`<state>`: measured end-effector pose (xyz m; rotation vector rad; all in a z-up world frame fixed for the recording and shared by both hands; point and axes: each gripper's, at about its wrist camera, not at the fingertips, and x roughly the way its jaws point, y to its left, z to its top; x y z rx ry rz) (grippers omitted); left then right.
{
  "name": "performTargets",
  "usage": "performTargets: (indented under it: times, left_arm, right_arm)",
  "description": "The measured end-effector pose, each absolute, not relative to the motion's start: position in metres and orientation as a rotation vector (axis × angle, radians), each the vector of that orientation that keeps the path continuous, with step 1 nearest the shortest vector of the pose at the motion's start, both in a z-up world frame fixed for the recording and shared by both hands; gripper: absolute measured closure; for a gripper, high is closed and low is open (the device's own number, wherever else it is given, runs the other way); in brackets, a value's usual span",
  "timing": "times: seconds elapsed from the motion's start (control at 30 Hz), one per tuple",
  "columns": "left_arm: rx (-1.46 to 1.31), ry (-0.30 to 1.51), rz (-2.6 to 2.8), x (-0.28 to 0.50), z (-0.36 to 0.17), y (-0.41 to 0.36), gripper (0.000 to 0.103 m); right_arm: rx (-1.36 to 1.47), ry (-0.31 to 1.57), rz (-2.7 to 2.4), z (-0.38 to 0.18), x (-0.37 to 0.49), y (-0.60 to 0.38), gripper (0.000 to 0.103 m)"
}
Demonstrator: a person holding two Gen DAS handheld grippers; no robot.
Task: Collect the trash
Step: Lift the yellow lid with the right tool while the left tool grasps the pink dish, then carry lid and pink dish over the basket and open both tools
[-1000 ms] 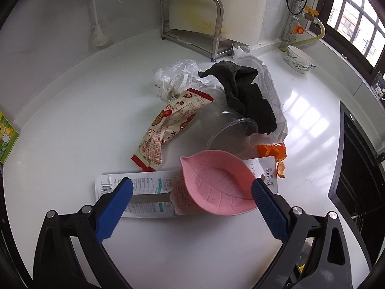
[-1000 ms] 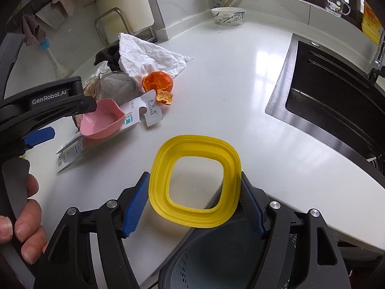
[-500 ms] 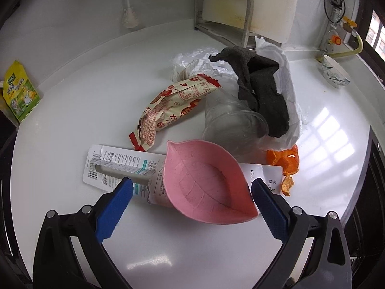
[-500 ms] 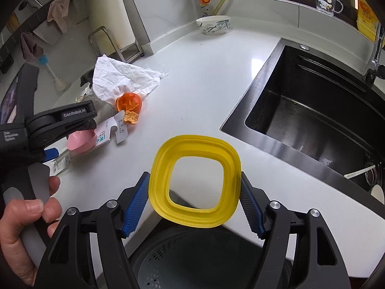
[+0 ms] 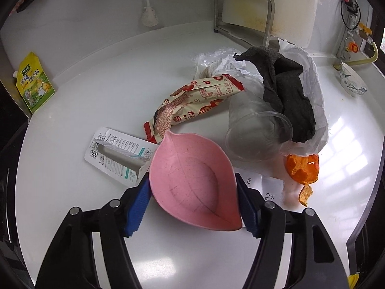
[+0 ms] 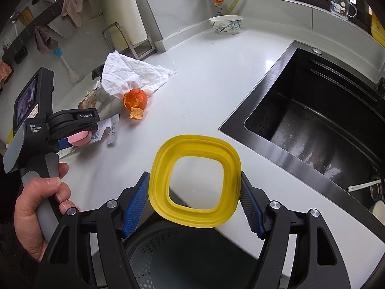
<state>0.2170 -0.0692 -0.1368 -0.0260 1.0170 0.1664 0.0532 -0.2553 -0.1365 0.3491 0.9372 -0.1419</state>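
A pink leaf-shaped dish (image 5: 195,180) lies on the white counter between the pads of my left gripper (image 5: 192,200). Its jaws are closing and both blue pads touch the dish's sides. Behind the dish lie a torn card package (image 5: 118,156), a red-printed snack wrapper (image 5: 197,101), a clear plastic cup (image 5: 257,137) on its side, orange peel (image 5: 302,168), a dark cloth (image 5: 284,91) and crumpled white paper (image 5: 310,79). My right gripper (image 6: 195,197) is shut on a yellow square ring (image 6: 158,180), held above a dark bin (image 6: 180,252) at the counter's edge.
A black sink (image 6: 312,120) is sunk into the counter at the right. A patterned bowl (image 6: 225,24) stands by the back wall, near a metal rack (image 5: 243,12). A yellow-green pouch (image 5: 33,84) leans at far left. A hand (image 6: 38,204) grips the left tool's handle.
The left jaws have come in from wide apart onto the sides of the pink dish, and that view has rolled. The right gripper swung toward the sink with the yellow ring, then held still.
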Motion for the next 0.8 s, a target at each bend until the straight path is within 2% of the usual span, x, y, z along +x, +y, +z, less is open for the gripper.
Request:
performTargets:
  times: [0.4, 0.8]
  left_arm:
    - [-0.002, 0.97, 0.124, 0.195, -0.109, -0.044, 0.039]
    - [0.103, 0.909, 0.024, 0.113, -0.076, -0.041, 0.039]
  right_arm:
    - [0.332, 0.923, -0.094, -0.129, 0.049, -0.244, 0.034]
    - [0.289, 0.923, -0.081, -0.113, 0.006, -0.241, 0.034]
